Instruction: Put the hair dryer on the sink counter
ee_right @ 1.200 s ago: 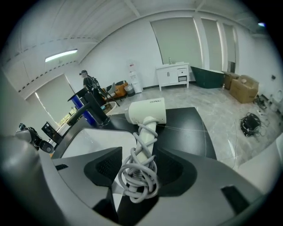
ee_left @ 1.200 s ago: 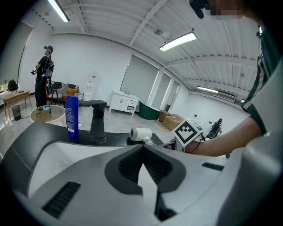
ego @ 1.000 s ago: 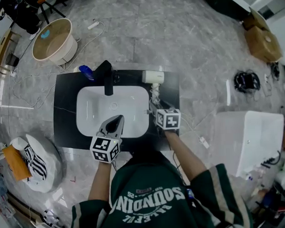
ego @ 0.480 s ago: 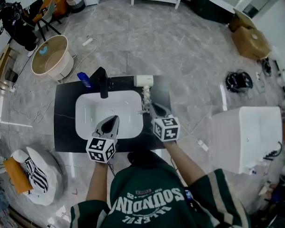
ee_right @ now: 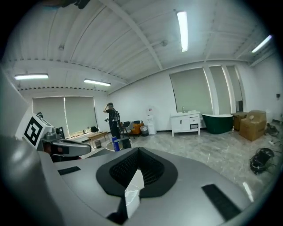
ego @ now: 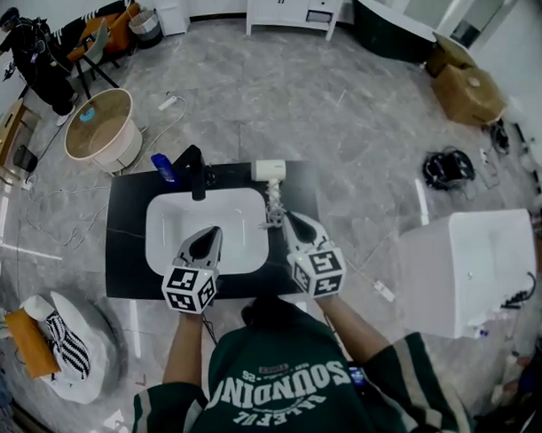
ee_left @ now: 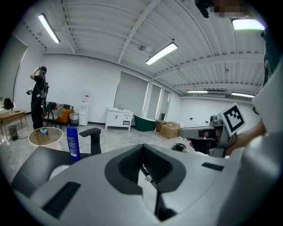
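Black sink counter point(ego: 126, 252), white basin point(ego: 178, 214), faucet point(ego: 196, 172), blue bottle point(ego: 164, 168), hair dryer point(ego: 270, 170)

Ceiling tubes point(ee_right: 182, 31) give bright, even light; fisheye bends the edges, and corners vignette dark.

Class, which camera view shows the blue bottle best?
The left gripper view: the bottle stands upright, seen side-on, beside the tap. In the head view it is small and seen from above. In the right gripper view it is tiny and far off.
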`<state>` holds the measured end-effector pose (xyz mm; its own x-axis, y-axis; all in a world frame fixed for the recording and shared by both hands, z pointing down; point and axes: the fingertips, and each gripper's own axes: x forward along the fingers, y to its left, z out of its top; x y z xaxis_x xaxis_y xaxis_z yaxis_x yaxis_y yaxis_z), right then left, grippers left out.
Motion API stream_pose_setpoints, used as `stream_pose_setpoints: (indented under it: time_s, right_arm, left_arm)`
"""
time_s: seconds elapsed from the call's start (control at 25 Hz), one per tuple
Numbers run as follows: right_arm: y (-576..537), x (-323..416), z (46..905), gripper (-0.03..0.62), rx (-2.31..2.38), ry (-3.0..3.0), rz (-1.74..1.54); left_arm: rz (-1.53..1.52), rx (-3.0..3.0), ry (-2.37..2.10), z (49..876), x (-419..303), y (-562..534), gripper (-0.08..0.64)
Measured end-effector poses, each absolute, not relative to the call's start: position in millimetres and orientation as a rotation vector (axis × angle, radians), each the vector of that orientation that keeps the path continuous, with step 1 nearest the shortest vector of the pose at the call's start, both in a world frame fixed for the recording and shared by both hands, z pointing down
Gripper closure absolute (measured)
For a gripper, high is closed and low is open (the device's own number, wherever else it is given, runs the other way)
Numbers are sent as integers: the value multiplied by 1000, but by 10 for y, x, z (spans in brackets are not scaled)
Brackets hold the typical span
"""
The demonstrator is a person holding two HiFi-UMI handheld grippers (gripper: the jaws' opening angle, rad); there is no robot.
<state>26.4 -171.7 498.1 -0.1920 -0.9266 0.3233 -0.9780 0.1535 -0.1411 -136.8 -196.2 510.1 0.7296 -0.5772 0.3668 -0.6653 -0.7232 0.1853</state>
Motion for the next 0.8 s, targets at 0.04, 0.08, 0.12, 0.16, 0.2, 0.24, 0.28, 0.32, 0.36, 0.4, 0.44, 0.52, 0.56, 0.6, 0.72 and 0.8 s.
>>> stream_pose_setpoints:
  time_s: [0.04,0.08,0.12,0.16,0.2,0.24,0.28,0.32,0.36,0.4,0.44,0.52,0.56,0.6,0.72,0.8]
  right_arm:
    - [-1699,252,4936,591,1888,-2269,463]
    - [-1681,244,4905,591,1891,-2277,452]
    - [-1662,239,4888,591,1893,-2284,444]
    - [-1644,235,4880,591,1894,-2290,437]
    - [-1626,232,4878,591,1892,-2294,433]
    - [-1609,227,4881,591,1888,-2295,430]
    - [-1595,223,4889,591,1882,-2295,430]
    - [-1584,220,4901,591,1876,-2294,431]
    - [-1577,218,4914,591,1870,-2294,434]
    - [-1571,214,4928,591,1865,-2295,436]
    - [-1566,209,4943,591,1860,-2294,439]
    - [-1564,192,4974,591,1851,-2294,445]
    - [-1566,185,4990,591,1849,-2295,447]
    - [-1569,180,5006,591,1847,-2296,448]
    - [-1577,178,5052,591,1838,-2293,451]
    - [-1575,190,5078,591,1835,-2288,458]
  left_arm:
    - [409,2629,-976,5102,-1374,-1964,560]
    - [411,2628,-979,5107,-1380,-1961,560]
    - [413,2627,-982,5111,-1385,-1952,560]
    - [414,2625,-985,5113,-1389,-1940,560]
    - [414,2624,-987,5113,-1392,-1928,560]
    - [414,2622,-989,5112,-1393,-1918,560]
    - [414,2621,-991,5114,-1392,-1911,560]
    - [414,2619,-993,5117,-1391,-1907,560]
    - [415,2617,-995,5120,-1389,-1906,560]
    - [414,2614,-998,5123,-1389,-1907,560]
    - [413,2612,-1001,5124,-1391,-1907,560]
    - [410,2608,-1005,5123,-1401,-1908,560]
    - [410,2607,-1006,5124,-1405,-1910,560]
    - [411,2605,-1005,5126,-1406,-1911,560]
    - [415,2603,-1001,5140,-1397,-1911,560]
    - [421,2601,-998,5159,-1388,-1903,560]
